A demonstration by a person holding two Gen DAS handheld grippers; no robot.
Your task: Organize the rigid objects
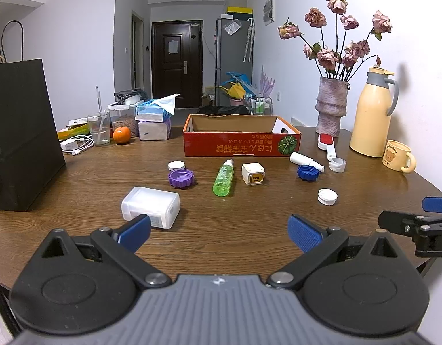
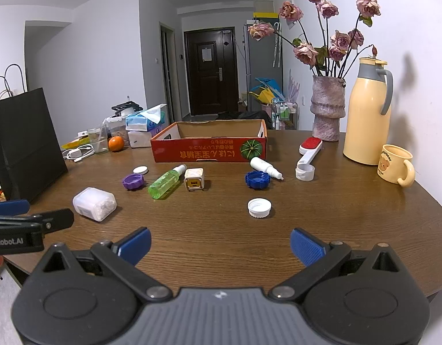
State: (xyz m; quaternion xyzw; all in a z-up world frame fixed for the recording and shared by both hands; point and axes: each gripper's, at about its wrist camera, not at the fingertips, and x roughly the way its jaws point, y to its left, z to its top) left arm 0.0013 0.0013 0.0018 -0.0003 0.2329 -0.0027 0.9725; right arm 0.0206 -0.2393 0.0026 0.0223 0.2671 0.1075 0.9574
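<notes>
On the wooden table [image 1: 249, 230], behind the row of small items, a red cardboard box [image 1: 241, 143] is set with its open top upward, and nothing can be made out inside it. Just before the box, a green spray bottle [image 1: 223, 177] is laid on its side, with a cream cube-shaped item [image 1: 253, 173] beside it on the right and a purple cap [image 1: 181, 178] and a small white lid [image 1: 176, 166] on the left. Nearer the left gripper [image 1: 219, 234], a translucent white case [image 1: 150, 207] is seen lying flat, apart from the blue pads. Further right, a blue cap [image 2: 257, 179], a white dropper bottle [image 2: 265, 167] and a white screw cap [image 2: 259, 208] are spread over the wood, with a red-headed brush [image 2: 308, 149] beyond them. Both the left gripper and the right gripper [image 2: 220, 245] are held low over the near edge with jaws spread wide, and nothing is gripped between them.
</notes>
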